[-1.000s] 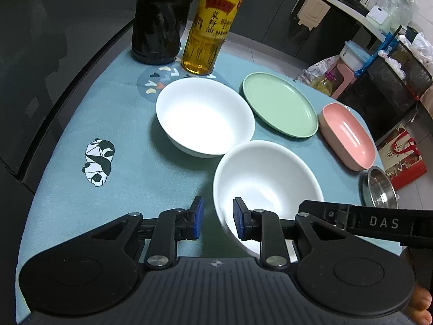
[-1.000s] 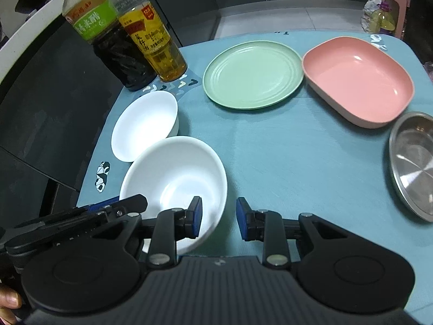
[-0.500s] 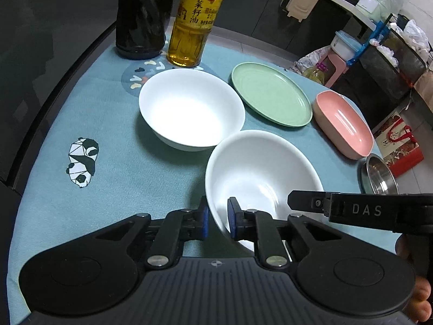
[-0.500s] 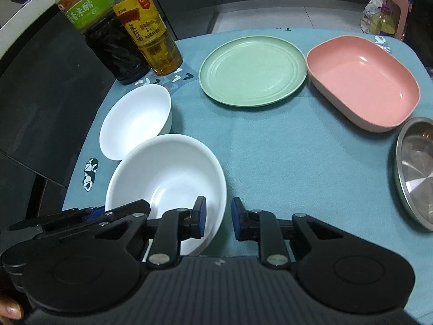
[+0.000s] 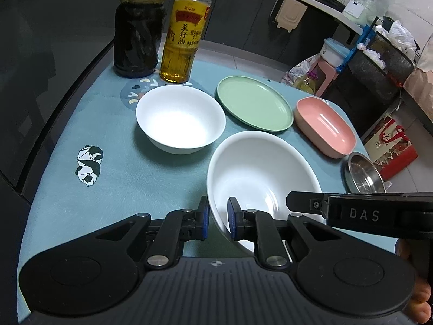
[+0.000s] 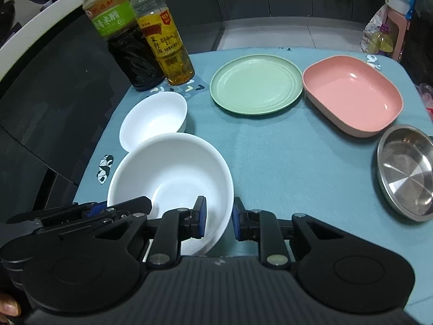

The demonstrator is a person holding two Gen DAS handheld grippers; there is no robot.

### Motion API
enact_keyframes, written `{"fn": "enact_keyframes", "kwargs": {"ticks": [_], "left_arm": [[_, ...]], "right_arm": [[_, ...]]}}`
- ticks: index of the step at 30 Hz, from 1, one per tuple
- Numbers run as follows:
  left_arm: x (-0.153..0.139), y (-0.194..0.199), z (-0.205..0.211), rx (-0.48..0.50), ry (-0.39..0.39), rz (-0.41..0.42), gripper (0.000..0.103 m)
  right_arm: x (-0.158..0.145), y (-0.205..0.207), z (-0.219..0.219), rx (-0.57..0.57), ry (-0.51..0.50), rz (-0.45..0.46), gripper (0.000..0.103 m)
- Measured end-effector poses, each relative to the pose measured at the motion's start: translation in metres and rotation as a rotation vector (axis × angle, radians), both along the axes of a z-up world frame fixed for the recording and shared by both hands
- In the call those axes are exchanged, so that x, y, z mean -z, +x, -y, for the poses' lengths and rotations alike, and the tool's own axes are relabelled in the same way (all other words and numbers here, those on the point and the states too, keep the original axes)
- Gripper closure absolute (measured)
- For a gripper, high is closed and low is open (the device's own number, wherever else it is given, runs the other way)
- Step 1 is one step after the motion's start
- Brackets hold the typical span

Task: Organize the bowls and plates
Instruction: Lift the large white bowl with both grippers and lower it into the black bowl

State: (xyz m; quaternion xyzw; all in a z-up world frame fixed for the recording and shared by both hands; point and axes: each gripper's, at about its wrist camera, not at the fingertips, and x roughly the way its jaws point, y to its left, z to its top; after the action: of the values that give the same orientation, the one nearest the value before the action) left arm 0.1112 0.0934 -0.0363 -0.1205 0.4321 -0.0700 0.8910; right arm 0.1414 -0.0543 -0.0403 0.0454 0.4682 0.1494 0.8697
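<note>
White large bowl [image 5: 259, 173]: glossy ceramic, at the teal-clothed surface's [image 6: 292, 168] near edge, rim pinched from both sides.
Left gripper [image 5: 217, 220]: narrow, clamped on the near-left rim.
Right gripper [image 6: 218, 220]: narrow, clamped on the near-right rim.
Smaller white bowl [image 5: 180, 119]: just behind.
Green round plate [image 6: 255, 84]: beside the pink dish [image 6: 351, 96].

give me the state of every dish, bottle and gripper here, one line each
large white bowl: empty, rim gripped on two sides
small white bowl: empty, upright on the cloth
green plate: empty, flat
pink dish: empty
steel dish: empty
dark bottle: upright, capped
oil bottle: upright, partly full
left gripper: shut on bowl rim
right gripper: shut on bowl rim
</note>
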Motion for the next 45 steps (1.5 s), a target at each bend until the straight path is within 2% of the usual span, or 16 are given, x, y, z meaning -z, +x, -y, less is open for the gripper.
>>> {"fn": "enact_keyframes", "kwargs": {"ticks": [28,36,45], "left_arm": [[-0.037,-0.096,0.016,0.039,0.011,0.125,0.09],[-0.03,-0.116,0.027,0.069,0.024,0.097,0.09],[-0.016,-0.128,0.043,0.115,0.06,0.047,0.09]], "right_arm": [[-0.032,-0.102,0.011,0.005,0.014,0.124,0.094],[-0.028,-0.126,0.017,0.002,-0.005,0.13,0.094],[-0.009,-0.141,0.028,0.011,-0.017,0.077,0.093]]}}
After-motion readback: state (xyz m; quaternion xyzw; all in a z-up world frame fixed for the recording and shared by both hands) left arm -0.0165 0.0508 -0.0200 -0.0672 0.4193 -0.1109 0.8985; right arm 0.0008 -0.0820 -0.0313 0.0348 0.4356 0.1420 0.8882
